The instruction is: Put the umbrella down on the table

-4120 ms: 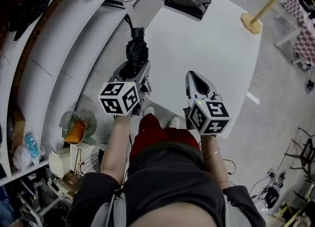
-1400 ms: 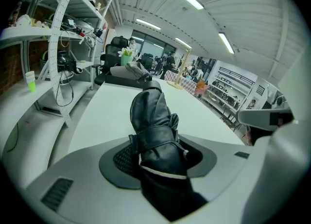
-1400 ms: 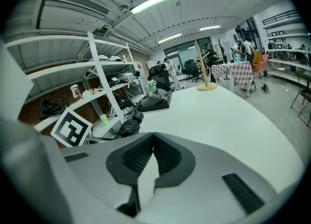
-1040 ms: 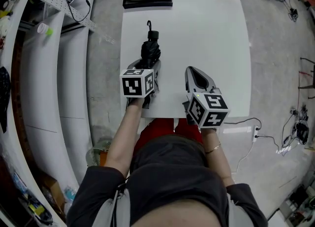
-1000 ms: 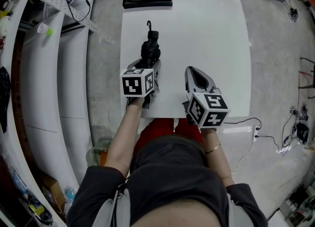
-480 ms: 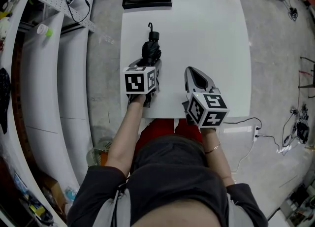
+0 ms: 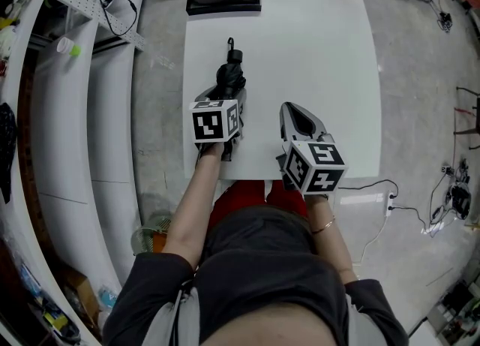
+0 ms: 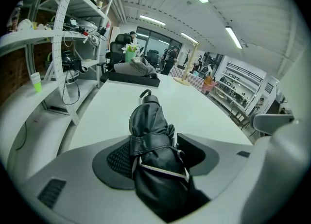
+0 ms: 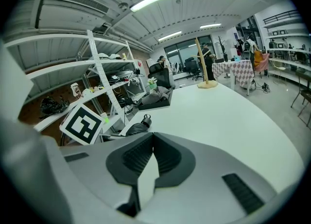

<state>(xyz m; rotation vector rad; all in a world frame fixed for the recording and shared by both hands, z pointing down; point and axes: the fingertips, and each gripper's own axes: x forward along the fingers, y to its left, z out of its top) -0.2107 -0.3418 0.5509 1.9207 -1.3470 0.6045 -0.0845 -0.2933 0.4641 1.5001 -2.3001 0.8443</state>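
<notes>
White table [image 7: 315, 59] bears the umbrella [image 7: 229, 74] near its left edge, long axis running up the frame away from you; your left gripper [image 7: 227, 103] straddles its near end, jaws opening. Your right gripper [image 7: 297, 112], jaws pressed together, sits empty just beside

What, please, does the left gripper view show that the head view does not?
Left gripper view only: the strap round the umbrella, and a gap beside the right pad as the left gripper jaws are opening. Head view only: both marker cubes and the person's arms. Both: the black umbrella on the white table.
</notes>
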